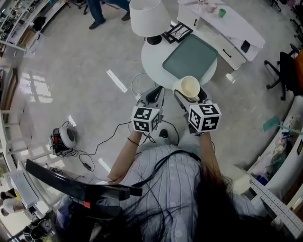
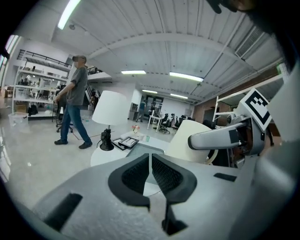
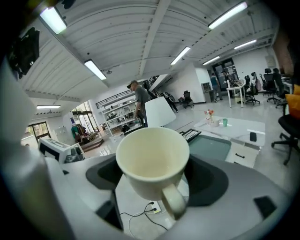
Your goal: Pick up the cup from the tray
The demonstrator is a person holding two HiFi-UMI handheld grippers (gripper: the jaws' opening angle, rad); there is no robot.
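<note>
Left gripper [image 1: 155, 93]: its own view shows the gripper [image 2: 150, 161] with the dark pads pressed together and nothing between them. It hangs just left of the right gripper, near the round white counter [image 1: 152, 60].

Cup [image 1: 190, 86]: cream, upright, mouth up. It is pinched by the right gripper [image 1: 189, 96], one pad on each side of the body. In the head view it sits at the counter's near edge, just short of the grey-green tray [image 1: 191, 56] and not touching it.

Right gripper view: the gripper [image 3: 154, 177] clamps the cup [image 3: 152, 159] with its handle turned toward the camera. Floor and a cable show below the cup; the tray [image 3: 209, 145] lies beyond it.

Markings: black-and-white square patterns on each gripper's cube, seen in the head view.

View differences:
- The handle shows only in the right gripper view.
- The left gripper view shows the cup [image 2: 187, 140] from the side, and a person [image 2: 75, 101] walking behind a white lamp [image 2: 110, 108].
- The head view alone shows a cable reel [image 1: 66, 137] on the floor at far left.
- At far right, a second white counter [image 1: 236, 26] carries a small green cup [image 1: 222, 12].
</note>
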